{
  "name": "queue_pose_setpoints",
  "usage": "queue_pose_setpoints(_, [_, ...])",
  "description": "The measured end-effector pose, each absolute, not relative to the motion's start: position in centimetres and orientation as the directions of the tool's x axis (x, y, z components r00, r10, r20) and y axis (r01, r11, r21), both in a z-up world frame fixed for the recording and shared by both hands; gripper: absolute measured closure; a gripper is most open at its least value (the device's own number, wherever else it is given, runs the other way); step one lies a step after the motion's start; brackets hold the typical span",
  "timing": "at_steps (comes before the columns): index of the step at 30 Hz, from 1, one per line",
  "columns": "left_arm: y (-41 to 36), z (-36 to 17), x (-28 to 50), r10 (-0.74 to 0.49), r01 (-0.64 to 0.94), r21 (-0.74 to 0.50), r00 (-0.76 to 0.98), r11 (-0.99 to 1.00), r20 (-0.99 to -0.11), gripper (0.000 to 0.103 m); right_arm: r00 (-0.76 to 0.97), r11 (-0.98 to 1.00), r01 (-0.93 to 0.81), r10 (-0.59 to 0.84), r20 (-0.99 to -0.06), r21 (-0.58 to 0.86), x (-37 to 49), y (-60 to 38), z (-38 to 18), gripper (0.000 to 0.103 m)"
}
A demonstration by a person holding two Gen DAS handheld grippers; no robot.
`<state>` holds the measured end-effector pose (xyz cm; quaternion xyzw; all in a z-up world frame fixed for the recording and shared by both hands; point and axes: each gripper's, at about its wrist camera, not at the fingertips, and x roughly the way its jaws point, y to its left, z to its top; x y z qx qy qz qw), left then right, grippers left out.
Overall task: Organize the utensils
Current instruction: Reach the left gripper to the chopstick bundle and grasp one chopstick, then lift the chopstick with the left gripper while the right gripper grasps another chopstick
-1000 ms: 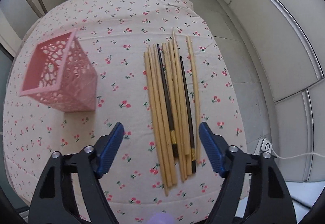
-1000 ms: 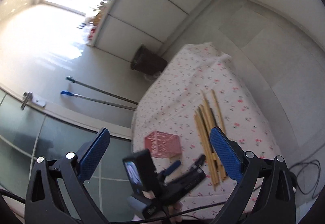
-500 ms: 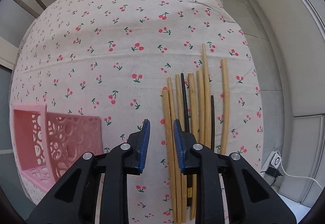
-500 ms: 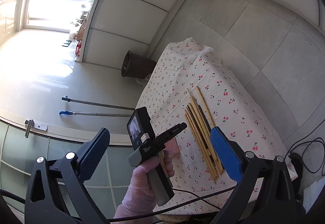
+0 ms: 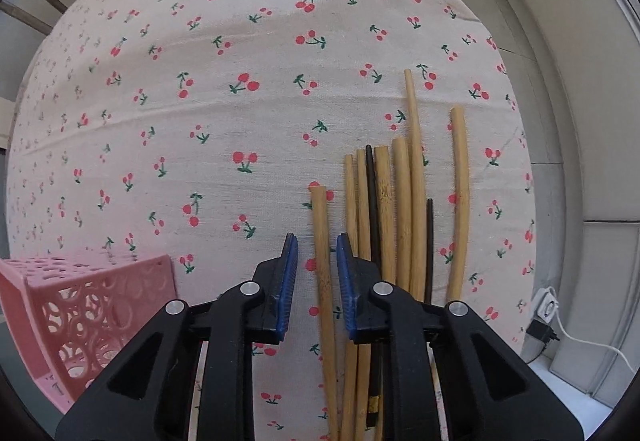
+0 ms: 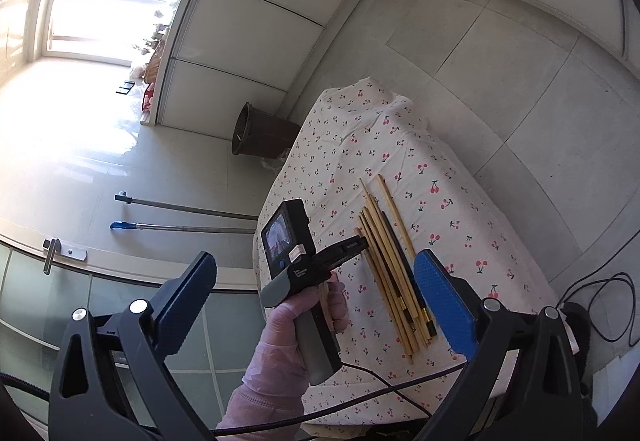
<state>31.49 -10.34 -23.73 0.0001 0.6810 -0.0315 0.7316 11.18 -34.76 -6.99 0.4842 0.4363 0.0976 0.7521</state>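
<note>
The bench [image 5: 248,41] is the biggest thing here, covered with a pale cloth [image 6: 452,201] printed with small red cherries. It stands on a grey tiled floor [image 6: 500,53], and beyond its far end a dark bin [image 6: 260,131] sits against the white wall.

At the left near corner of the bench there is a pink basket [image 5: 80,317] with round holes in its walls; only part of it shows.

On the right half of the bench lies a row of chopsticks [image 5: 400,209], most of them pale wood and two dark ones among them, all pointing away along the bench. They lie close together, some touching, and one wooden stick [image 5: 458,201] lies a little apart on the right side.

The left gripper [image 5: 317,261] is low over the near part of the row. Its jaws are narrowed to a small gap, and the leftmost wooden chopstick [image 5: 322,241] runs between the blue pads; I cannot tell if the pads press on it. In the right wrist view a gloved hand [image 6: 296,325] holds this gripper's handle.

The right gripper [image 6: 316,289] is high above and away from the bench, its jaws spread wide and holding nothing.

A white plug [image 5: 546,307] with its cable lies on the floor beside the bench.
</note>
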Motion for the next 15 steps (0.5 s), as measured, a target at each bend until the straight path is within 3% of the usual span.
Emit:
queue_pose_setpoints(3, [-11.2,-23.7,31.0,-0.039,0.115,-0.026,0.11,0.993,-0.993,0.096,0.586,0.524,0.3,0.558,-0.588,0.797,11.6,-34.9,-7.7,0.007])
queue_pose_setpoints(7, [-11.6,-23.5,29.1,-0.091,0.121,-0.067,0.2,0.99,-0.976,0.097,0.546,0.59,0.335,0.514,-0.662,0.735,13.2,-34.4,-9.1,0.007])
queue_pose_setpoints(15, [-7.9,-14.9,19.5,-0.264,0.26,-0.167,0.399,0.951,-0.878,0.097,0.424,0.809,0.326,0.337,-0.841,0.488,20.2,-29.9,-14.0,0.007])
